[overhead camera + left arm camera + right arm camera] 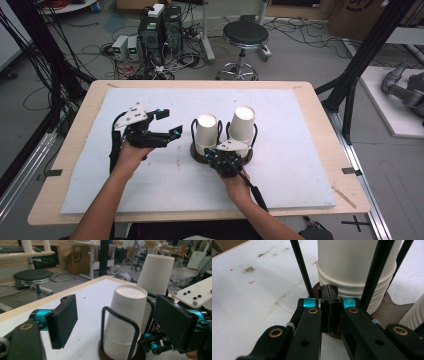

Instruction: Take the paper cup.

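Cables, computer boxes and a round stool crowd the floor beyond your tabletop, which carries a white sheet and, near its middle, a dark round holder base with black wire loops

Two stacks of white paper cups stand upside down in those loops: the left cup stack upright, the right cup stack leaning toward one o'clock, its top well apart from its neighbour's

Your right gripper sits at six o'clock of the holder, jaws shut tight with nothing between them, their tips at the base rim just under the stack it faces; whether they press on the base you cannot tell from here. Your left gripper hovers at nine o'clock of the left cup stack, jaws wide open and empty, apart from the cups

To do this well, I would keep the right gripper steady as a brace on the holder. Bring the open jaws level around the top cup only, clear of the wire loop, close gently so the paper does not crush, then lift straight up along the stack's axis so the cups below stay seated
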